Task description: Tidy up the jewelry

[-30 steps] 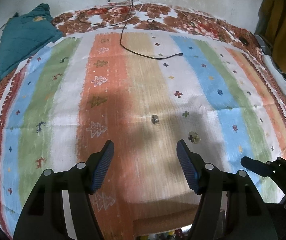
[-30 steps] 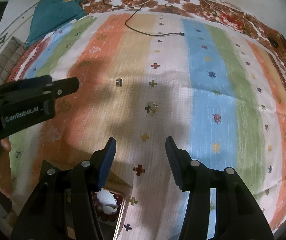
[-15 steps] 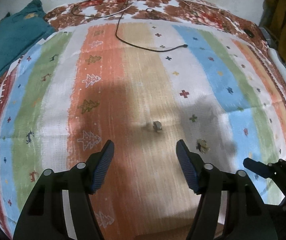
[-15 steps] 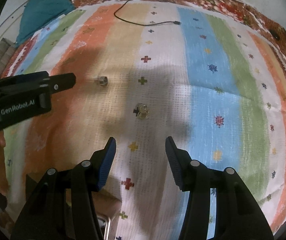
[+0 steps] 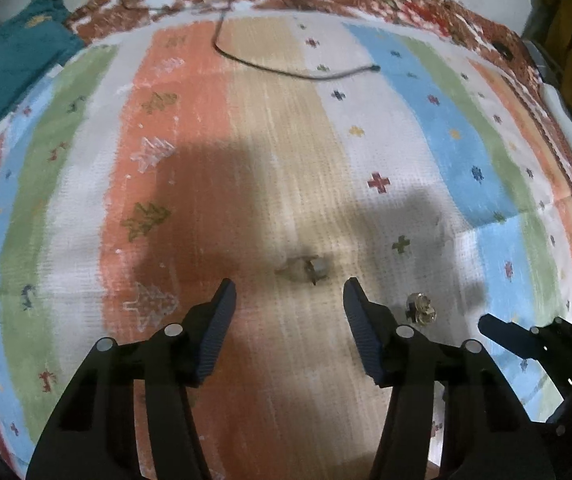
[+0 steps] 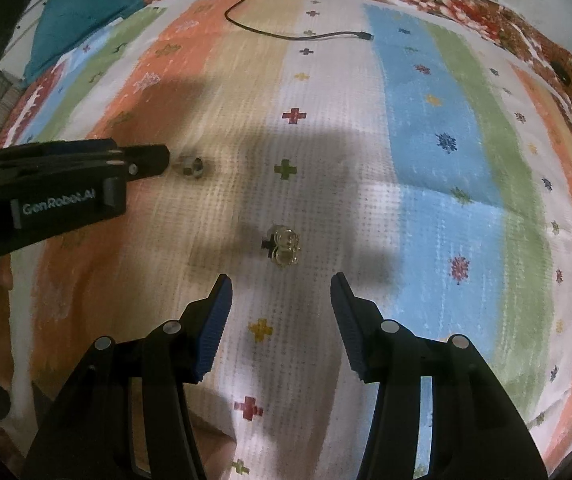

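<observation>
A small silver jewelry piece (image 5: 309,269) lies on the striped cloth (image 5: 426,128) just ahead of my left gripper (image 5: 289,300), which is open and empty. A gold jewelry piece (image 5: 420,310) lies to its right. In the right wrist view the gold piece (image 6: 283,247) lies just ahead of my right gripper (image 6: 279,294), open and empty. The silver piece (image 6: 193,167) sits at the tip of the left gripper's fingers (image 6: 141,162).
A black cable (image 5: 286,68) lies on the far part of the cloth. A teal garment (image 5: 5,68) lies at the far left. A white object (image 5: 570,132) lies along the right edge. The cloth (image 6: 446,128) fills the right wrist view.
Both grippers have moved forward and lower toward the jewelry; the silver and gold pieces now sit closer to the fingertips. The box below the right gripper has left view.
</observation>
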The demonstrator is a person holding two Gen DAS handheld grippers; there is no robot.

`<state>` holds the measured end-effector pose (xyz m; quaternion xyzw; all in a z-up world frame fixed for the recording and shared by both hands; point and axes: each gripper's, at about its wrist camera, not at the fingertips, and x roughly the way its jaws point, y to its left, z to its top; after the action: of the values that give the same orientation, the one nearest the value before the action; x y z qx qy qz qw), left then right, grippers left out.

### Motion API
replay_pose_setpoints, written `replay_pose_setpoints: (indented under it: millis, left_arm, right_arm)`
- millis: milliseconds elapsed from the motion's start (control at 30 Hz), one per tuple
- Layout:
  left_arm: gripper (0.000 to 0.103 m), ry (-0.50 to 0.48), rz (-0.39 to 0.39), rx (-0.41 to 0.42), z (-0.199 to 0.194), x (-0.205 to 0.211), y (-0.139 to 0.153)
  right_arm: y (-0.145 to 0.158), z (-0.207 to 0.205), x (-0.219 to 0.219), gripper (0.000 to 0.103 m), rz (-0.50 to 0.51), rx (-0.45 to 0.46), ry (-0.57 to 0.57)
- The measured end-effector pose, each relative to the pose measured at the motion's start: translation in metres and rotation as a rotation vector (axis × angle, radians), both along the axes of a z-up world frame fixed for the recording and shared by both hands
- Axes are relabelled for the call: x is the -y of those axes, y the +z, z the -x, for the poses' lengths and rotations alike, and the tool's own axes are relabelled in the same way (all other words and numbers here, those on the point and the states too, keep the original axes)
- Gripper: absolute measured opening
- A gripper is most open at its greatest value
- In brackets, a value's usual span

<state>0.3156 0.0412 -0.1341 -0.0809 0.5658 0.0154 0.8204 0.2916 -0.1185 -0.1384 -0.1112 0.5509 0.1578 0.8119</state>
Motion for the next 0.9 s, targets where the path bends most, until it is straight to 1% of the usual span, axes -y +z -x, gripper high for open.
replay_pose_setpoints:
  millis: [100,133,167,233,267,300,400,500,667,733,767,800,833,900]
  left_arm:
    - [0.054,-0.01,-0.002,0.001,-0.005,0.001,-0.003]
    - [0.05,-0.013,0.002,-0.001,-0.007,0.001,-0.005]
    - [0.049,-0.016,0.007,-0.006,-0.009,0.002,-0.007]
    - [0.049,-0.025,0.009,-0.016,-0.012,0.004,-0.011]
    - [0.049,-0.029,0.006,-0.022,-0.014,0.005,-0.013]
    - [0.049,-0.033,0.001,-0.03,-0.015,0.005,-0.017]
    - [0.046,-0.041,-0.002,-0.037,-0.018,0.007,-0.023]
    - [0.046,-0.044,-0.003,-0.038,-0.022,0.009,-0.026]
    - [0.038,-0.05,-0.028,-0.048,-0.028,0.011,-0.034]
    - [0.03,-0.047,-0.045,-0.053,-0.029,0.01,-0.037]
    - [0.026,-0.046,-0.052,-0.054,-0.029,0.01,-0.038]
    - [0.014,-0.045,-0.064,-0.055,-0.029,0.009,-0.04]
    - [0.008,-0.05,-0.066,-0.06,-0.028,0.008,-0.041]
    - [0.008,-0.054,-0.058,-0.057,-0.026,0.007,-0.041]
  right_arm:
    - [-0.004,-0.004,-0.001,0.051,0.008,-0.004,-0.002]
    - [-0.008,-0.007,-0.002,0.051,0.012,-0.01,-0.004]
    - [-0.01,-0.008,-0.001,0.051,0.015,-0.013,-0.005]
    - [-0.015,-0.012,-0.002,0.051,0.024,-0.025,-0.006]
    - [-0.018,-0.014,-0.002,0.047,0.027,-0.033,-0.007]
    - [-0.02,-0.015,-0.002,0.046,0.028,-0.038,-0.007]
    - [-0.024,-0.018,-0.005,0.045,0.027,-0.045,-0.007]
    - [-0.026,-0.021,-0.007,0.044,0.029,-0.048,-0.004]
    - [-0.033,-0.028,-0.006,0.035,0.041,-0.052,-0.008]
    - [-0.033,-0.029,-0.008,0.03,0.047,-0.049,-0.003]
    - [-0.034,-0.029,-0.009,0.019,0.049,-0.05,0.005]
    - [-0.035,-0.028,-0.011,0.016,0.056,-0.051,0.015]
    - [-0.035,-0.028,-0.012,0.016,0.062,-0.048,0.019]
    - [-0.035,-0.027,-0.012,0.016,0.06,-0.047,0.019]
